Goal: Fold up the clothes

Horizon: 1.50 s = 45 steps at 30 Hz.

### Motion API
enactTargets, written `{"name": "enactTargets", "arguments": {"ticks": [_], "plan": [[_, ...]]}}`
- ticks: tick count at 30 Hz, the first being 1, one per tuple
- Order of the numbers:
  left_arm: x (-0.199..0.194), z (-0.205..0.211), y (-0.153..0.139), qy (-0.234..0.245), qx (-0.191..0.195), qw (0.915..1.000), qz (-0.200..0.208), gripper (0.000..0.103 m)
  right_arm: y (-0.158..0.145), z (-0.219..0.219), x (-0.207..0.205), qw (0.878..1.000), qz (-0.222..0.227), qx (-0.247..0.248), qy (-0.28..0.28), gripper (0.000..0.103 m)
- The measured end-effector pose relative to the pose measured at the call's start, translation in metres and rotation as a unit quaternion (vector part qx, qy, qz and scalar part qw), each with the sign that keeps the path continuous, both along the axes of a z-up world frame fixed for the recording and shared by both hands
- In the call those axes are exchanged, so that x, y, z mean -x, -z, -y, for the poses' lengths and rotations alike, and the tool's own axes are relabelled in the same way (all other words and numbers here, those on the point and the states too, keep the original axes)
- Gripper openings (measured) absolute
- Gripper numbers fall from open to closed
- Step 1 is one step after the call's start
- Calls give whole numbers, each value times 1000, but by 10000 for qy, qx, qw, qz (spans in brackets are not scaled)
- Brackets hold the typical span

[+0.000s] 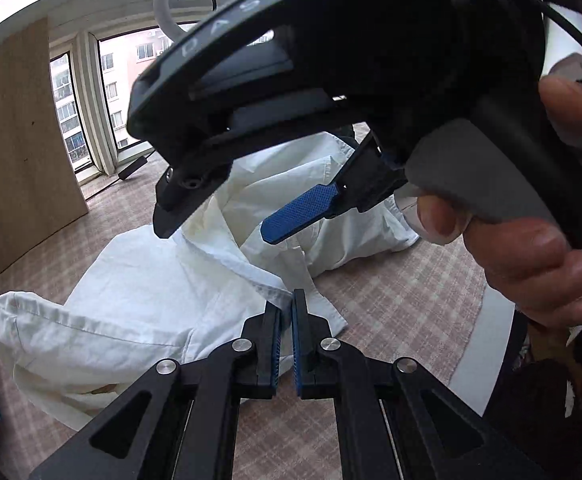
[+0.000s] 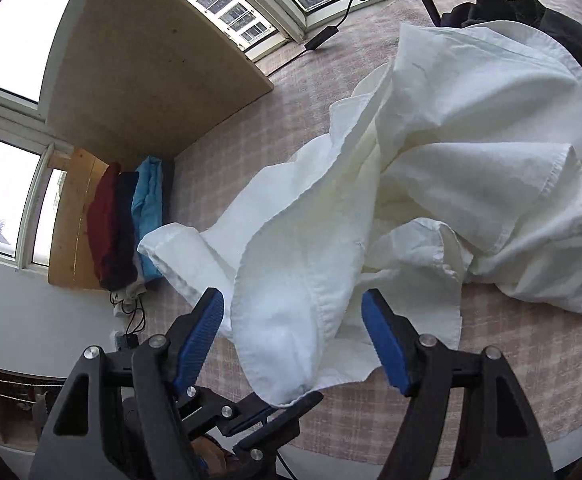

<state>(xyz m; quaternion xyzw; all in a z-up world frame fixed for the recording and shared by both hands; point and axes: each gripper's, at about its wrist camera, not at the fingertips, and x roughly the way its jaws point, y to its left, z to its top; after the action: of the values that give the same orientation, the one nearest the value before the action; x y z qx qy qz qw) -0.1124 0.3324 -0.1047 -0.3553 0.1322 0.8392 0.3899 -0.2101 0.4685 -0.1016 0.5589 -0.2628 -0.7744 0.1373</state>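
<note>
A crumpled white shirt (image 1: 139, 300) (image 2: 471, 140) lies on the pink checked tablecloth (image 1: 391, 300). My left gripper (image 1: 287, 320) is at the bottom of the left wrist view, shut on a hem of the shirt. In the right wrist view it (image 2: 287, 408) shows low down with the cloth's tip pinched in it. My right gripper (image 2: 295, 336) stands open over a fold of the shirt, and its blue pads (image 2: 383, 340) do not press on the cloth. In the left wrist view the right gripper (image 1: 215, 234) fills the top, held by a hand (image 1: 531, 264).
A stack of folded red, dark and blue clothes (image 2: 123, 224) stands at the table's left by a wooden board (image 2: 151, 60). A dark garment (image 2: 531, 8) lies behind the shirt. The table's white edge (image 1: 483, 340) runs on the right. A cable with an adapter (image 2: 323, 36) lies near the window.
</note>
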Motion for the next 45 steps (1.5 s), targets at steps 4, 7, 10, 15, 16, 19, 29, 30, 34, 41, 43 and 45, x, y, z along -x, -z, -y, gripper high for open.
{"name": "enactTargets", "arguments": {"ticks": [4, 7, 10, 15, 16, 19, 29, 30, 34, 41, 43, 45], "plan": [[-5, -1, 1, 49, -97, 9999, 10, 4, -14, 17, 3, 9953, -282, -896, -244, 71], [-7, 0, -2, 83, -175, 9998, -40, 4, 3, 31, 6, 9909, -11, -1209, -589, 68], [-9, -1, 0, 159, -88, 9998, -105, 5, 22, 35, 5, 9920, 101, -892, -885, 35], [-8, 18, -3, 213, -77, 9994, 250, 15, 32, 16, -5, 9955, -335, -555, -692, 6], [-8, 26, -8, 204, -117, 9993, 303, 20, 31, 6, -9, 9969, -382, -445, -522, 5], [-6, 64, -32, 92, -196, 9997, 116, 31, 3, -28, -29, 9959, -810, -401, 17, 4], [45, 146, -77, -519, -22, 9959, -739, 47, -154, -121, -177, 9449, -2186, -1925, 1494, 3], [49, 137, -71, -407, 42, 9962, -770, 47, -158, -136, -191, 9387, -2177, -2029, 1742, 3], [45, 75, -44, 191, 188, 9988, -419, 47, -123, -178, -206, 9352, -1649, -2173, 2258, 3], [18, -16, -3, 923, 586, 9940, -57, 47, -5, -213, -189, 9583, -831, -1721, 2123, 3], [14, -34, 3, 1010, 652, 9927, 132, 47, 15, -218, -186, 9643, -738, -1596, 1981, 3], [10, -49, 7, 1009, 826, 9914, 91, 47, 30, -219, -184, 9680, -668, -1550, 1858, 4]]}}
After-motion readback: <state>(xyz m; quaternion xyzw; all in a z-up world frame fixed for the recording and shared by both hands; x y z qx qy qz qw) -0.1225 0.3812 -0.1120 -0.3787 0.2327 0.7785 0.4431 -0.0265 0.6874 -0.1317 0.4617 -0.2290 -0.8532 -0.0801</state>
